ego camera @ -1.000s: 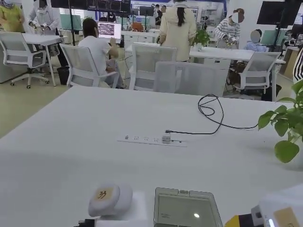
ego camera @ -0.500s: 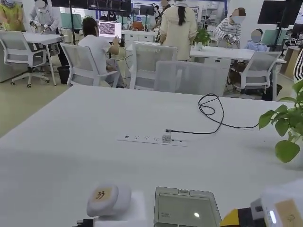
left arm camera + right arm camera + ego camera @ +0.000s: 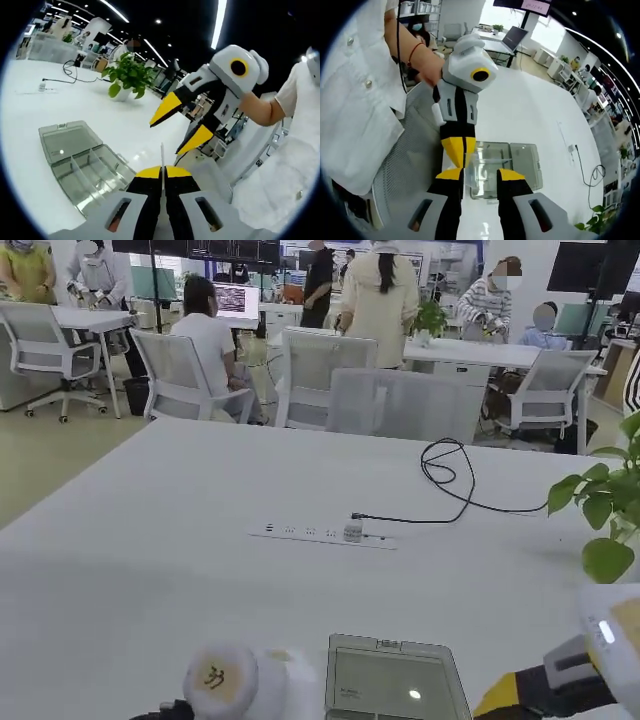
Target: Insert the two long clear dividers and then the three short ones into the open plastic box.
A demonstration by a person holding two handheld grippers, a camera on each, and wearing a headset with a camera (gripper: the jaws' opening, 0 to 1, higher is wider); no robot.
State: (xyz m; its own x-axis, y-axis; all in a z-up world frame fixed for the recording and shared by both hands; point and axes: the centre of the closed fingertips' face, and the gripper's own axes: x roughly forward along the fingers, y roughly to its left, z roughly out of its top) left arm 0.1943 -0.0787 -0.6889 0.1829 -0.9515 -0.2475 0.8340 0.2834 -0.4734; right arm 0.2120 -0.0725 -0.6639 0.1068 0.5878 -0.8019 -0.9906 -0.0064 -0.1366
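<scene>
The clear plastic box lies open on the white table, its lid folded back, with clear dividers standing inside. My left gripper is shut on a thin clear divider, seen edge-on and held in the air beside the box. The right gripper comes in from the right, its yellow jaws open around the divider's free end. In the right gripper view the divider spans the gap of my open right gripper, with the left gripper above it and the box below. The head view catches the lid.
A white power strip and a looped black cable lie mid-table. A potted plant stands at the right edge. Chairs, desks and several people are beyond the table. A grey mesh chair is near the person's body.
In the head view the left gripper's top has sunk and turned a little. The right gripper has shifted right and slightly up.
</scene>
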